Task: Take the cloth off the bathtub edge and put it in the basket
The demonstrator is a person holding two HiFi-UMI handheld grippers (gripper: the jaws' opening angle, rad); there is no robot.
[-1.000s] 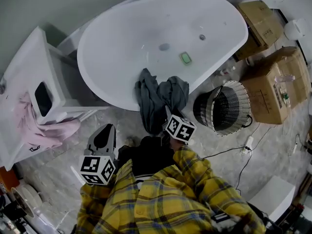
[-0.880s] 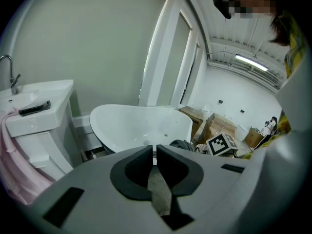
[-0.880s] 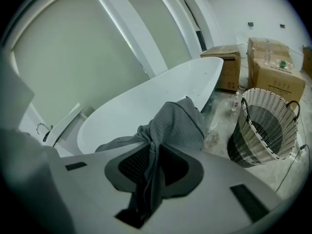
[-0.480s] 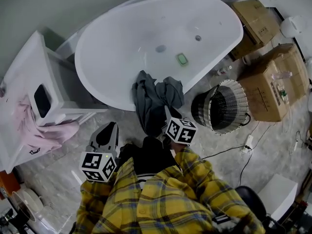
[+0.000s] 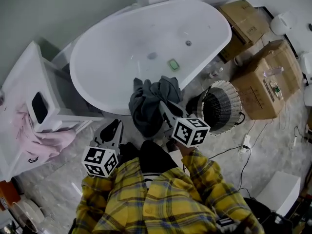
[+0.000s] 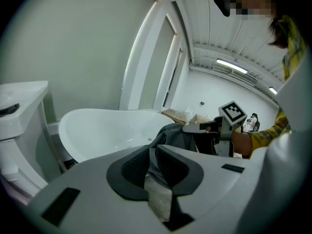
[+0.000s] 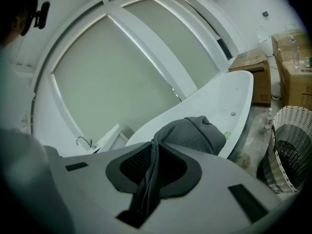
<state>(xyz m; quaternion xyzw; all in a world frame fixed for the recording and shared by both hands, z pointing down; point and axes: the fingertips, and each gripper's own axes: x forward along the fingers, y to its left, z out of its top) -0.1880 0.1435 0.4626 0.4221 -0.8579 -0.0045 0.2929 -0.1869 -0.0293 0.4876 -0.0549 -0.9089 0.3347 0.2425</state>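
Note:
A dark grey cloth point(image 5: 148, 101) lies bunched over the near rim of the white bathtub point(image 5: 112, 57). My right gripper point(image 5: 164, 110) is shut on a fold of it; in the right gripper view that fold runs down between the jaws point(image 7: 152, 168), with the rest of the cloth point(image 7: 195, 133) heaped on the tub rim point(image 7: 229, 94) beyond. My left gripper point(image 5: 113, 129) is shut on nothing, low and left of the cloth. From the left gripper view point(image 6: 152, 161) the cloth point(image 6: 171, 134) shows behind the jaws. The wicker basket point(image 5: 223, 106) stands on the floor right of the cloth.
Cardboard boxes point(image 5: 265, 77) stand right of the basket, another point(image 5: 241, 21) by the tub's far end. A white fixture point(image 5: 29, 96) with a pink cloth point(image 5: 34, 135) is at the left. A green soap point(image 5: 173, 64) lies in the tub. Cables point(image 5: 243, 145) cross the floor.
My right gripper has closed on the cloth and drawn it up; the hanging part is now gathered higher on the rim. The left gripper has edged a little forward.

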